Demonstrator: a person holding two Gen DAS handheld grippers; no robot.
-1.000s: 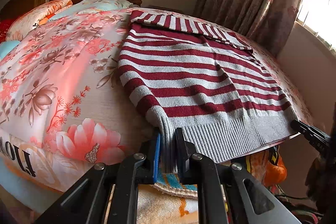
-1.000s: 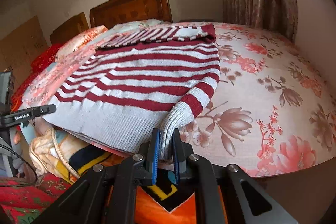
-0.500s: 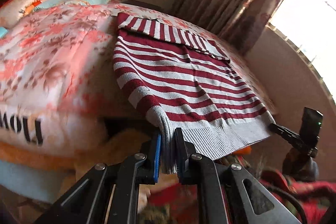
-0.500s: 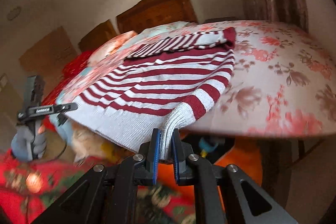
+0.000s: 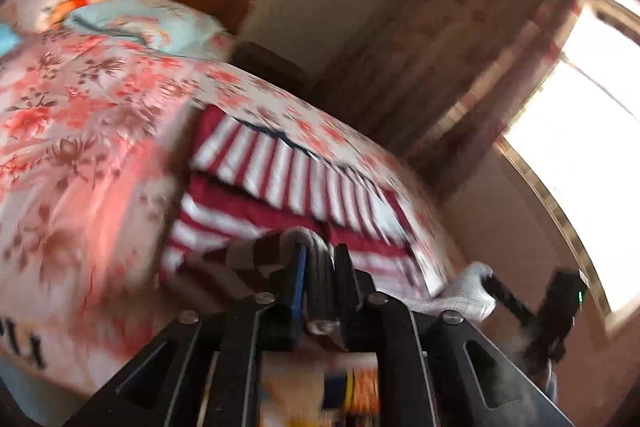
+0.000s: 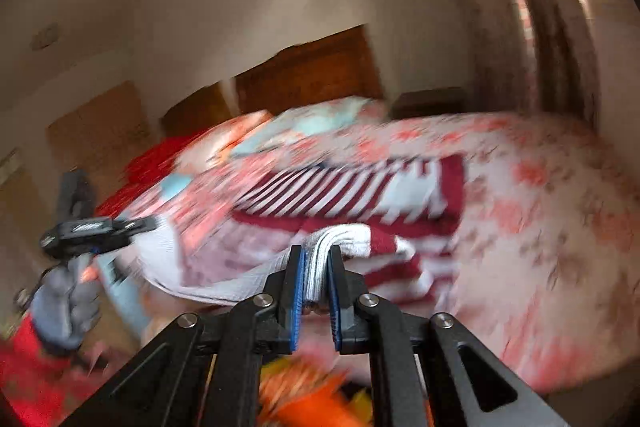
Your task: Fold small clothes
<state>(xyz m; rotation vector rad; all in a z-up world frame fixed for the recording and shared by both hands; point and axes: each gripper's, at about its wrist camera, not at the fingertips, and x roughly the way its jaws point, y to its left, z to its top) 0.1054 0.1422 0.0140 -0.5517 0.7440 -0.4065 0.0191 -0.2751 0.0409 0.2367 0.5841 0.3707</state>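
Both views are motion-blurred. The left gripper [image 5: 319, 259] is clamped on the grey ribbed hem of a red-and-white striped sweater [image 5: 256, 203]; its jaws are nearly closed, with bunched knit pinched between them. The right gripper [image 6: 316, 267] is clamped the same way on the other hem corner [image 6: 340, 239], jaws narrow around folded fabric. The hem is held raised above the sweater's body, which is spread on the floral bedspread [image 5: 80, 131], toward its foot edge. Striped sleeves [image 6: 340, 187] are laid across the far part of the sweater, on the side toward the wooden headboard [image 6: 308, 75]. Pillows [image 5: 140, 23] are seen against that headboard.
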